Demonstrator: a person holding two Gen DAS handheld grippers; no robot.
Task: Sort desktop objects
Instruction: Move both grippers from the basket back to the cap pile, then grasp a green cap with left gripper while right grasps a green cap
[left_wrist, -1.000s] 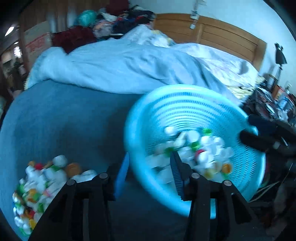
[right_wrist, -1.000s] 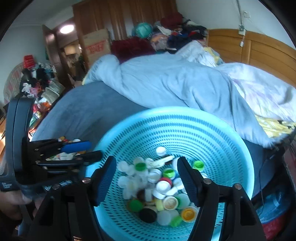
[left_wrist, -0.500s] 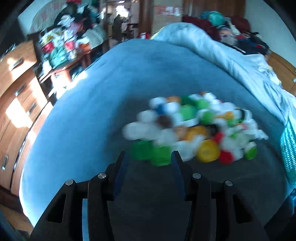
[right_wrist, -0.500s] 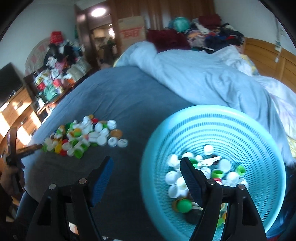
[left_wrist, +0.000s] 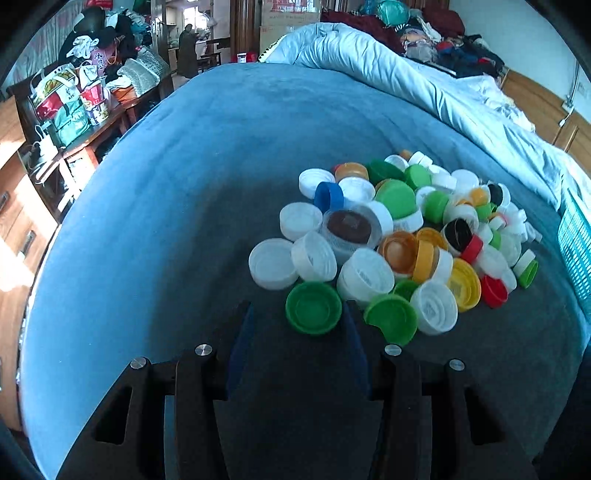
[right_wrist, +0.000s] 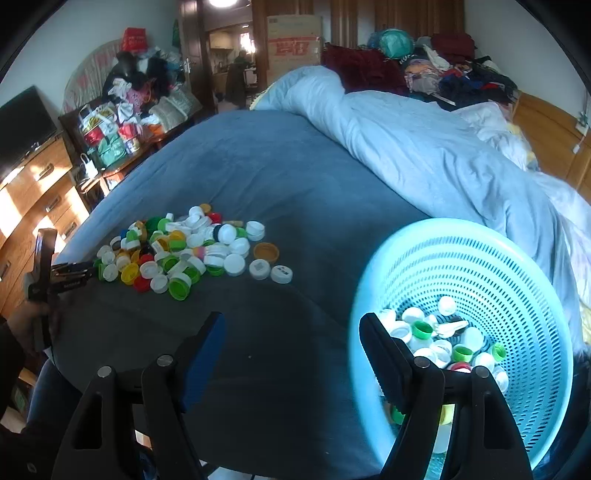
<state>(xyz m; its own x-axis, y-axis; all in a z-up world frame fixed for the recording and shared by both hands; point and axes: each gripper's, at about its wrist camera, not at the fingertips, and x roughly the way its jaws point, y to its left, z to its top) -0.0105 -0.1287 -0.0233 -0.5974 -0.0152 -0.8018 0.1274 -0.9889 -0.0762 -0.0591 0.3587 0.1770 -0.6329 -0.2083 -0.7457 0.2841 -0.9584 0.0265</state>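
Observation:
A pile of several plastic bottle caps (left_wrist: 399, 229), white, green, yellow, red and black, lies on the blue bedspread (left_wrist: 221, 155); it also shows in the right wrist view (right_wrist: 177, 254). My left gripper (left_wrist: 297, 314) is open and empty, its tips just short of a green cap (left_wrist: 313, 307) at the pile's near edge. It shows in the right wrist view (right_wrist: 79, 273) at the pile's left end. My right gripper (right_wrist: 291, 328) is open and empty, beside a light blue perforated basket (right_wrist: 491, 266) that holds several caps (right_wrist: 439, 339).
A pale blue duvet (right_wrist: 424, 147) is bunched along the far side of the bed. A cluttered wooden dresser (right_wrist: 40, 173) stands left of the bed. The basket's edge shows at the right of the left wrist view (left_wrist: 576, 240).
My left gripper swung from over the basket to the cap pile and closed in on its near edge. My right gripper drew back left, so the basket now sits to its right.

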